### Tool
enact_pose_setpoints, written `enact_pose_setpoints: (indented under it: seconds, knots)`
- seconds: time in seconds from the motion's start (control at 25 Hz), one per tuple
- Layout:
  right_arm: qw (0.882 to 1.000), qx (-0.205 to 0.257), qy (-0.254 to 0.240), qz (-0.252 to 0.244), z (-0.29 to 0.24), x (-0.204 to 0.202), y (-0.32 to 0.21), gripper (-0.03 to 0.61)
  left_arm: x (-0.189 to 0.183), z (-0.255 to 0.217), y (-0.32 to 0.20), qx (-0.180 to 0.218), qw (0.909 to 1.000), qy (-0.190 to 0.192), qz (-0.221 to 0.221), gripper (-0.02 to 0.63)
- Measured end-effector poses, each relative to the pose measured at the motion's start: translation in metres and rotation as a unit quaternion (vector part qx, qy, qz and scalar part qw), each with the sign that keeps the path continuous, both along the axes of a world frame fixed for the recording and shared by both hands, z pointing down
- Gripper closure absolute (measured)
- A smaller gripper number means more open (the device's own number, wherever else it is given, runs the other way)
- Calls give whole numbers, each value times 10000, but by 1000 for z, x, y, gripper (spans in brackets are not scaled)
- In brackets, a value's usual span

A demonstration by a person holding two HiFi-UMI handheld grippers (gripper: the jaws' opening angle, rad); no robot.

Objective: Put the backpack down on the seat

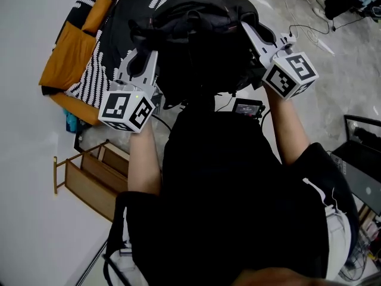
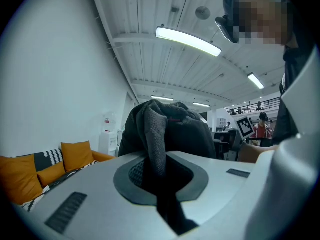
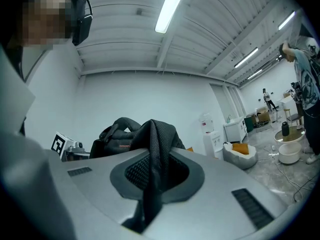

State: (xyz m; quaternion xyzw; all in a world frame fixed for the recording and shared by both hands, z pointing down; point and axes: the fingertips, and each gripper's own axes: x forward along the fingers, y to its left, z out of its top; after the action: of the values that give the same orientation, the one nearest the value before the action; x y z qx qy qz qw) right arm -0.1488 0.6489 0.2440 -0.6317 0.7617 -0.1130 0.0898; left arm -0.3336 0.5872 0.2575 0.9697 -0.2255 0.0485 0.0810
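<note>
I hold a black backpack [image 1: 199, 40] up in front of me between both grippers. My left gripper [image 1: 140, 57] is shut on one mesh shoulder strap [image 2: 156, 139], which runs down between its jaws, with the bag's body [image 2: 187, 131] just beyond. My right gripper [image 1: 249, 30] is shut on the other strap [image 3: 156, 154], and the bag [image 3: 117, 134] hangs past it. Beyond the bag at the upper left is the seat, a sofa [image 1: 89, 34] with orange cushions [image 2: 75, 154] and a black-and-white striped throw.
A low wooden shelf [image 1: 89, 180] stands against the wall below the sofa. Cables [image 1: 303, 31] trail over the floor at the right, where a dark laptop [image 1: 364, 162] sits. A water dispenser [image 3: 207, 129] and a white pouf [image 3: 240, 156] stand by the far wall.
</note>
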Motion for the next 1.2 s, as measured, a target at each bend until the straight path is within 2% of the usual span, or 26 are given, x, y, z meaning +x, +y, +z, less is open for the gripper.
enact_pose_setpoints:
  seconds: [0.6, 0.88, 1.2]
  knots:
    - [9998, 7, -56, 189, 7, 5, -6, 531, 7, 11, -14, 119, 9992, 37, 387, 577]
    - [9998, -149, -135, -80, 14, 67, -130, 531, 66, 19, -129, -72, 9998, 51, 153, 577]
    - [9996, -137, -139, -198, 8, 91, -191, 531, 88, 12, -187, -108, 9998, 183, 23, 577]
